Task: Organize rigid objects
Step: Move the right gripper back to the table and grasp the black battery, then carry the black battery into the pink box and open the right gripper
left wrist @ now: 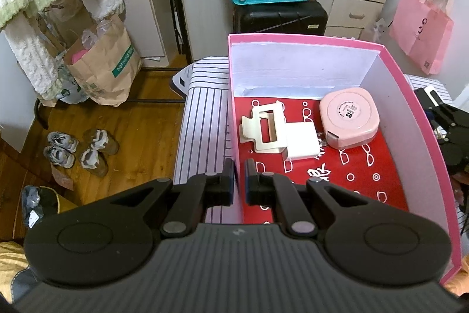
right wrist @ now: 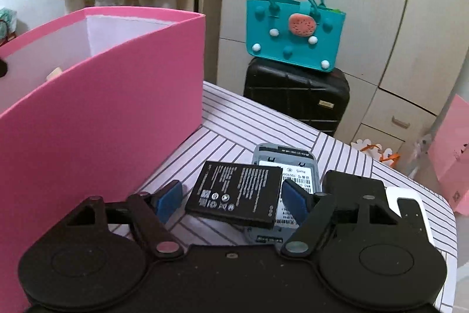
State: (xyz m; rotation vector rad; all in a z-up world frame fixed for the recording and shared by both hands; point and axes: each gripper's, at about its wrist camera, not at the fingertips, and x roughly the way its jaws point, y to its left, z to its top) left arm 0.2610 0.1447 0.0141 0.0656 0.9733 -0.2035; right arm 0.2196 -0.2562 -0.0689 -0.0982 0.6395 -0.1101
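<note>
The left tongs point(left wrist: 239, 181) are clamped on the near-left wall of the pink box point(left wrist: 410, 96), one pad outside and one inside, nearly together with only the thin card between them. That grip reads as a steadying hold: the box is light and tall-walled, so pinning one wall keeps it from sliding on the striped tabletop point(left wrist: 205, 113) while the other hand loads it.

Ahead of the left tongs, on the box's red patterned floor, lie the things already sorted: a cream claw hair clip point(left wrist: 263, 131) leaning on a white plug adapter point(left wrist: 302, 143), and further ahead to the right a pink rounded case point(left wrist: 348, 119) with a round label. They sit loosely toward the far half, which leaves the near floor free for more.

The right tongs point(right wrist: 231, 200) are apart, straddling a black phone battery point(right wrist: 234, 195) outside the box. Their blue pads point(right wrist: 168, 203) stand on either side of the battery without pressing on it, so it is framed but not yet gripped. The battery rests tilted across an open grey phone back point(right wrist: 285, 157), its far edge propped on that shell; this lifts one side off the tabletop, which should give the pads an edge to catch. A black cover point(right wrist: 351, 184) and a white device point(right wrist: 406, 194) lie just right of the right tongs.

The pink box wall rises immediately left of the right tongs, so the battery will have to be lifted over the rim.
</note>
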